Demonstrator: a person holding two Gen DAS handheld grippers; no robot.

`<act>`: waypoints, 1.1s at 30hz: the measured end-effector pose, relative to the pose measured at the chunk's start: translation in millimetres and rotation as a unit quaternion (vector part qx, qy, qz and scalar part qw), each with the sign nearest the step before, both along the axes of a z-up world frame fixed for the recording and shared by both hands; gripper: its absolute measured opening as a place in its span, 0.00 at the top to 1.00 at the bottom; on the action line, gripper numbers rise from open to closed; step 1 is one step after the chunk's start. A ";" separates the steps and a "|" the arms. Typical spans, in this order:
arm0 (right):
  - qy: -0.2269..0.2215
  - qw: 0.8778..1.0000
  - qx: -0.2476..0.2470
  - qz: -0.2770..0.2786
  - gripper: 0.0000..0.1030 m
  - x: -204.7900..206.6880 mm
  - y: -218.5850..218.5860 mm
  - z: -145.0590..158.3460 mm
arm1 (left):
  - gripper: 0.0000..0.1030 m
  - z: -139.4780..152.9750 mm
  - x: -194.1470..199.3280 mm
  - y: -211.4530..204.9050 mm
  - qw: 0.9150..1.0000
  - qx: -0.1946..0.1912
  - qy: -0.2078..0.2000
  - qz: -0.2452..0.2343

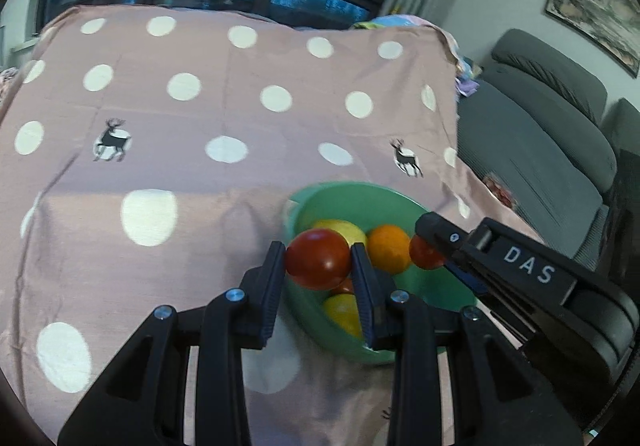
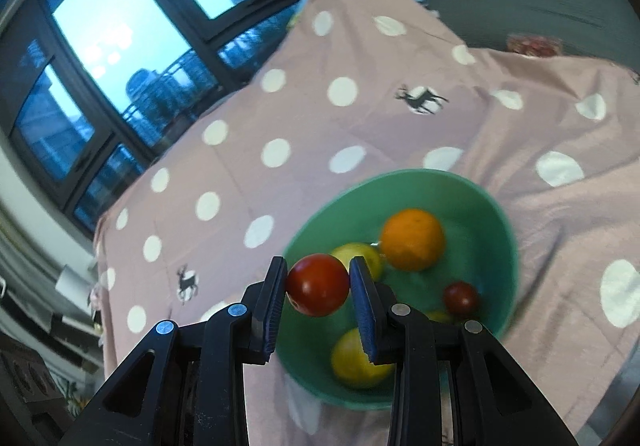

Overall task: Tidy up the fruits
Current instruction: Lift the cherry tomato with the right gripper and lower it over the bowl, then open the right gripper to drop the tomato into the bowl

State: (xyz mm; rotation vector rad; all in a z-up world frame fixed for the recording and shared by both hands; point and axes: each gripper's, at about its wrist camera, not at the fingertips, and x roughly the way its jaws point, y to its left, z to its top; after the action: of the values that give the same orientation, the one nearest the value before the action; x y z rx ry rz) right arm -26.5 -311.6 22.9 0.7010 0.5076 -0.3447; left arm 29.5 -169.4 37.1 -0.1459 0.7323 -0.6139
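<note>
- jaws of the left gripper (image 1: pixel 318 262) are clamped on a round, glossy red fruit (image 1: pixel 318 259), held over the near rim of the green plastic bowl (image 1: pixel 362 202).
- jaws of the right gripper (image 2: pixel 318 286) are likewise clamped on a second round red fruit (image 2: pixel 318 285), above the bowl's near-left edge.
- left to right inside the bowl: a yellow lemon-like fruit (image 2: pixel 356 252), a round orange (image 2: pixel 412 239), a small dark red fruit (image 2: pixel 461 299); another yellow fruit (image 2: pixel 354 360) lies nearest.
- the bowl sits on a pink polka-dot cloth with deer prints (image 1: pixel 180 106).
- risk – both grippers crowd one side, so they could knock together.
- risk – a fruit let go over the rim may bounce out and roll across the cloth.
</note>
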 end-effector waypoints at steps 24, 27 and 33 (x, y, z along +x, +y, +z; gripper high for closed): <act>0.058 0.996 0.032 -0.052 0.67 -11.9 -37.8 -21.6 | 0.68 -28.7 0.3 -52.3 0.994 -0.001 0.071 -0.087; 0.063 0.996 0.034 -0.054 0.67 -11.5 -39.6 -23.7 | 0.68 -30.9 1.0 -56.2 0.993 0.002 0.077 -0.090; 0.072 0.995 0.038 -0.055 0.67 -11.5 -42.0 -26.8 | 0.68 -35.1 2.2 -59.9 0.992 0.007 0.083 -0.096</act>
State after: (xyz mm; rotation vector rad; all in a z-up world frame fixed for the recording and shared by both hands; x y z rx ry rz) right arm -38.0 -353.6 -3.9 0.7833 0.6218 -0.4836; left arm 31.8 -229.3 2.1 -0.1154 0.9189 -0.7860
